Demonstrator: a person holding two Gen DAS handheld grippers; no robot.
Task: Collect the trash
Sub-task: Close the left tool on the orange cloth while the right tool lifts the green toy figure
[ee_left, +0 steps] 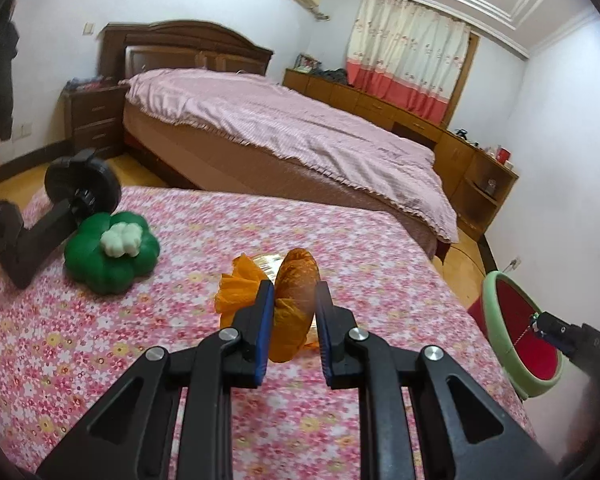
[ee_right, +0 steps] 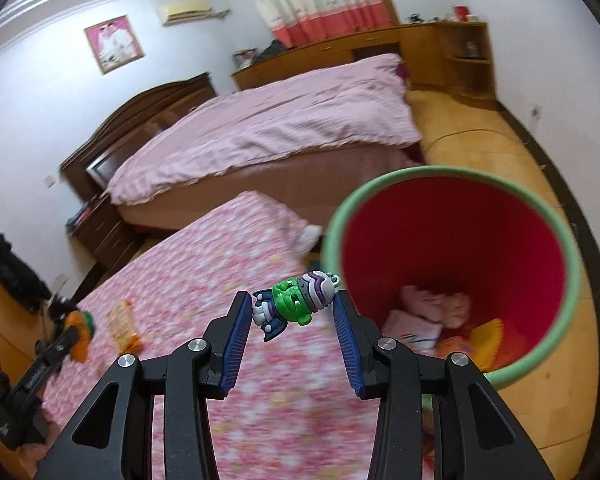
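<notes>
My left gripper (ee_left: 295, 286) is shut on a crumpled orange wrapper (ee_left: 292, 320), held just above the pink floral tablecloth (ee_left: 180, 360). In the right wrist view my right gripper (ee_right: 292, 296) is shut on a small toy figure (ee_right: 296, 304) with a green face and a key ring, which spans the two pads. It hangs over the table's edge, just left of a red bin with a green rim (ee_right: 576, 264). The bin holds pink tissue (ee_right: 440, 304), a white packet and something yellow-orange. The bin's rim (ee_left: 490, 320) and the right gripper's fingers (ee_left: 556, 326) also show at the right edge of the left wrist view.
A green pumpkin-shaped toy (ee_left: 112, 264) with a white lump on it sits at the table's left, next to a black stand (ee_left: 40, 224). An orange-yellow packet (ee_right: 122, 324) lies on the cloth. A bed with a pink cover (ee_left: 280, 128) stands behind the table.
</notes>
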